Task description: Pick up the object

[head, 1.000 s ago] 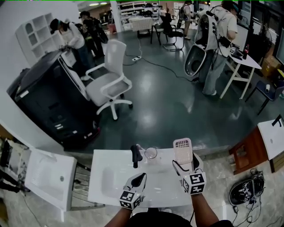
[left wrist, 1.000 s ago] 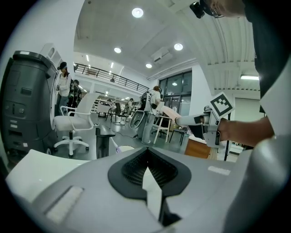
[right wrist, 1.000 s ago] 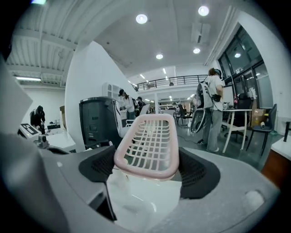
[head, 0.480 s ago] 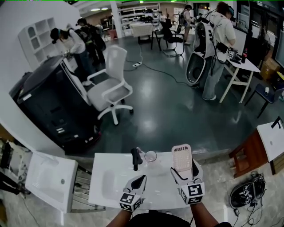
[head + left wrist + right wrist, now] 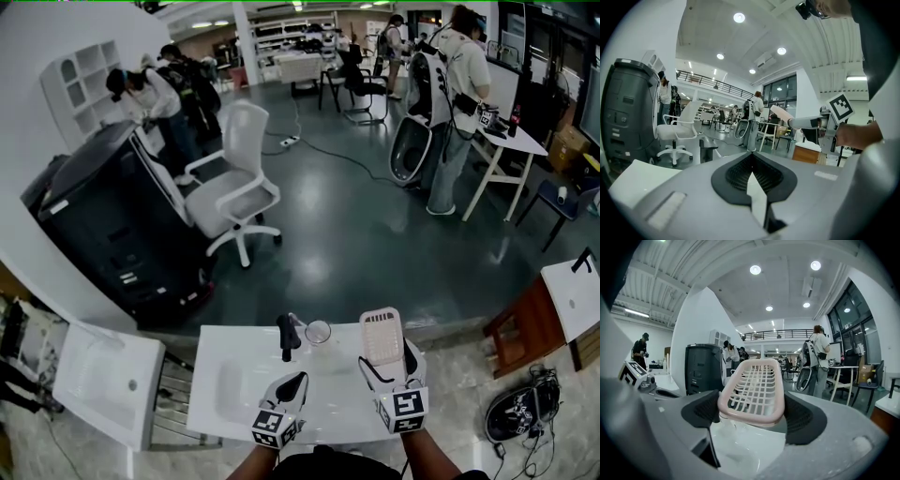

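A pale pink slotted plastic basket is held up off the white sink basin, tilted, with my right gripper shut on its near end. In the right gripper view the pink basket fills the space between the two dark pads. My left gripper hovers over the basin's middle, shut, with nothing between its fingers. In the left gripper view my left gripper shows closed pads, and the pink basket appears at the right in the other gripper.
A black faucet and a clear glass stand at the basin's far edge. A second white sink sits to the left, a wooden stand to the right. A white office chair and several people are beyond.
My right gripper has drawn back slightly toward me with the pink basket still held. The left gripper has stayed almost still.
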`<state>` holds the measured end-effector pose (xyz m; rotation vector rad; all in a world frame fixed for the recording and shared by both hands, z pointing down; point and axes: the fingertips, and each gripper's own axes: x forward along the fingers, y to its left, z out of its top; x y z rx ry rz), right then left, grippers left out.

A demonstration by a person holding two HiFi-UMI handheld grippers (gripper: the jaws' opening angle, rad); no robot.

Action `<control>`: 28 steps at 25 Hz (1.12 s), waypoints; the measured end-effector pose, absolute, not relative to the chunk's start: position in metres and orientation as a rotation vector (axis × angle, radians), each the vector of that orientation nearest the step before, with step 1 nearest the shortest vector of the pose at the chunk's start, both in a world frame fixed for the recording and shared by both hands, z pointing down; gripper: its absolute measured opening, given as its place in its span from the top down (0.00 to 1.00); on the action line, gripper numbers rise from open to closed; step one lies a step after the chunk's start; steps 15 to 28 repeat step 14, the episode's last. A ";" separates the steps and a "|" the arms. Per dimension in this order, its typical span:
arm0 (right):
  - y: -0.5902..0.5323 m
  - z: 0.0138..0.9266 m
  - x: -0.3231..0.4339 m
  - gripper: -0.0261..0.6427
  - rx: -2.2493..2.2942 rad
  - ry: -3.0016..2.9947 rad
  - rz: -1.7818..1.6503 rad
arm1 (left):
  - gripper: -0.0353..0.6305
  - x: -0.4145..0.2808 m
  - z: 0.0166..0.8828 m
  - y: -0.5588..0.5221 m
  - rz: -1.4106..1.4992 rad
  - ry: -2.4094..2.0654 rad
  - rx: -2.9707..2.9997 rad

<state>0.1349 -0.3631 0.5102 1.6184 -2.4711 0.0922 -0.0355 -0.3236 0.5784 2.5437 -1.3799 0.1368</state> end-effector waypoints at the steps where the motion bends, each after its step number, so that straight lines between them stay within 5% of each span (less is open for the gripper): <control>1: -0.363 0.511 0.136 0.32 1.620 -2.467 0.092 | 0.92 -0.035 0.581 -0.323 0.129 -1.379 2.550; 28: -0.357 0.514 0.136 0.32 1.642 -2.430 0.092 | 0.92 -0.039 0.583 -0.317 0.111 -1.383 2.554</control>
